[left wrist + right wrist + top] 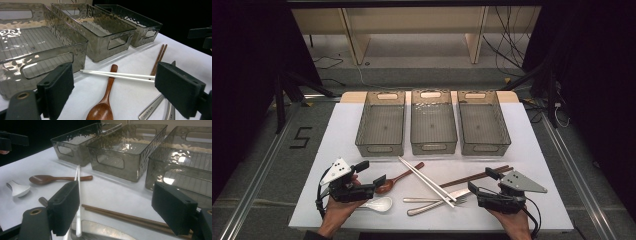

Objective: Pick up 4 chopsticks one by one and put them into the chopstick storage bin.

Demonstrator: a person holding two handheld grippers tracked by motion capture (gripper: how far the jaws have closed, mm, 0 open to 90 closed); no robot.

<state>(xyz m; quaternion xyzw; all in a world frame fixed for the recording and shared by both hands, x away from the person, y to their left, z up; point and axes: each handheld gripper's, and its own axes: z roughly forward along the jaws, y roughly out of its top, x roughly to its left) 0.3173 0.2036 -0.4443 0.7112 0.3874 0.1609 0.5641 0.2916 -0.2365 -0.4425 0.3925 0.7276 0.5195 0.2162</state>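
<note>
Between your two released, empty-jawed grippers, left gripper (371, 172) at nine o'clock and right gripper (482, 181) at three, lie a wooden spoon (398, 180), white spoon (379, 203), two white chopsticks (424, 180), two brown chopsticks (479, 176), below three bins (381, 149) at twelve.

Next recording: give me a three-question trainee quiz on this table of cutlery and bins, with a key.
1. True or false: the three grey bins already hold cutlery.
2. The white chopsticks lie across which item? A) the wooden spoon B) the white spoon C) a bin
3. Fill in: the jaws of the left gripper and the right gripper are both ____.

Key: 1. False, all three are empty. 2. A: in the left gripper view they cross its handle. 3. Open, with nothing between them; the brown chopsticks lie near the right one.
</note>
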